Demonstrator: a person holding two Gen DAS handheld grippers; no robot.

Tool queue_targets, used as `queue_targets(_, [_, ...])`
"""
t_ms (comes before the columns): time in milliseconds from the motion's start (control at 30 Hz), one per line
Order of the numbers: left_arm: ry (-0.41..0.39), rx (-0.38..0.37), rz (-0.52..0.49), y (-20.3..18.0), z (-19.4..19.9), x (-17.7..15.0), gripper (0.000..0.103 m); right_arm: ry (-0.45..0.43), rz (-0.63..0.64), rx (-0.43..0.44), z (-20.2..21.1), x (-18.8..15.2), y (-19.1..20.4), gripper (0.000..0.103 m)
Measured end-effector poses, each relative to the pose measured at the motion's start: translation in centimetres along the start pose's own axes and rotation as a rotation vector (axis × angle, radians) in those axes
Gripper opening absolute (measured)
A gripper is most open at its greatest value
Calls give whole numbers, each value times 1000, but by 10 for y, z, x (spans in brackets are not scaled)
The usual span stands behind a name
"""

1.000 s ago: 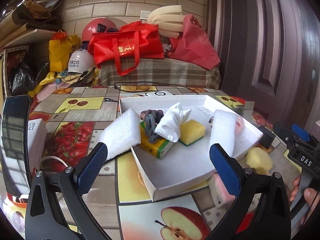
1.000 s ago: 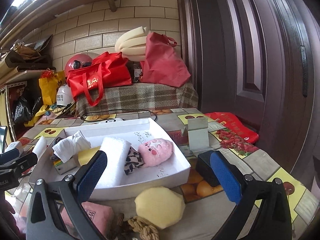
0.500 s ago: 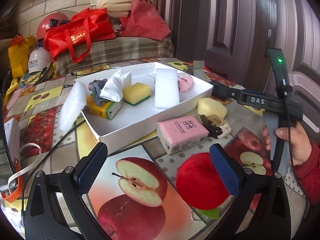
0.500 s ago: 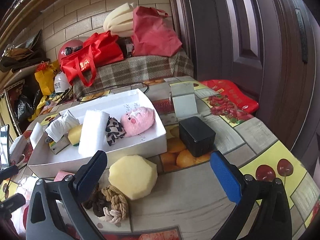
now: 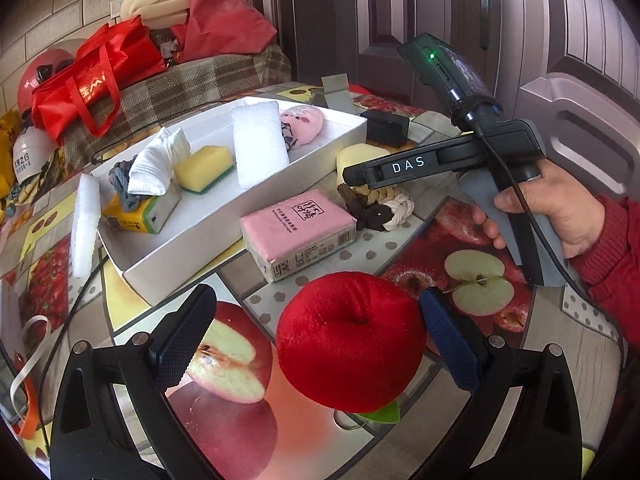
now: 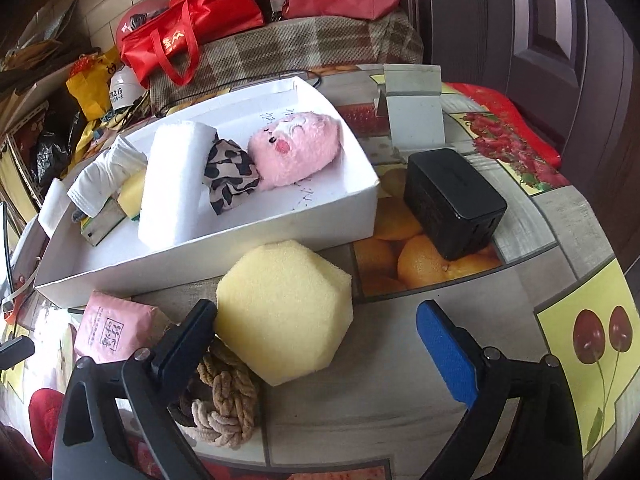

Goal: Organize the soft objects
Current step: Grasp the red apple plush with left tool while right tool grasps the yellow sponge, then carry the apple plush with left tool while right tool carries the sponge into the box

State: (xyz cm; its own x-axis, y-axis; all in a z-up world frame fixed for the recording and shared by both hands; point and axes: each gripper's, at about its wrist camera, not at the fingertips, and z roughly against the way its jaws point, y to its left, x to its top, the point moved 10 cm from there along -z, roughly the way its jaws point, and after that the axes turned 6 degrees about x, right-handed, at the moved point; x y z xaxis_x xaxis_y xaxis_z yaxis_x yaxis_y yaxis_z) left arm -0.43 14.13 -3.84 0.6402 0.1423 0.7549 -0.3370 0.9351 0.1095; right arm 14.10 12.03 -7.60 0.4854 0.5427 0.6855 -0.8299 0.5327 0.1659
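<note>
Spread-open left gripper (image 5: 316,340) now down around red plush apple (image 5: 350,342); right gripper (image 6: 320,340) open beside yellow hexagonal sponge (image 6: 286,310).

Closer than half a second ago: apple fills lower centre between left fingertips, right pad just beside it, left pad apart. Sponge lies at lower centre of right view, nearly touching left fingertip (image 6: 188,336), braided rope toy (image 6: 224,404) below. Beyond, pink tissue pack (image 5: 298,230) and white box (image 5: 224,216) with foam block (image 5: 260,144), pink plush (image 6: 296,150). Black box (image 6: 452,196) right of centre.
</note>
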Motion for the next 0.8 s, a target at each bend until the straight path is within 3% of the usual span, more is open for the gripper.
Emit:
queue_targets(233, [52, 18, -21, -2, -10, -6, 100, 37, 75, -23, -7, -1, 10, 93])
queue_targets(300, [73, 27, -29, -3, -14, -7, 96, 37, 88, -33, -7, 0, 11, 85])
queue_targets(333, [86, 27, -31, -3, -17, -9, 91, 34, 93, -40, -7, 1, 11, 75])
queue_targets(367, [100, 29, -32, -2, -19, -10, 80, 30, 99, -43, -6, 2, 11, 66])
queue_targets(433, [118, 25, -33, -3, -22, -14, 62, 26, 111, -37, -5, 2, 14, 62])
queue_targets(567, [68, 29, -34, -3, -12, -9, 59, -16, 104, -36, 2, 7, 11, 60])
queue_targets(800, [-34, 94, 12, 11, 8, 2, 59, -212, 98, -95, 41, 22, 8, 60])
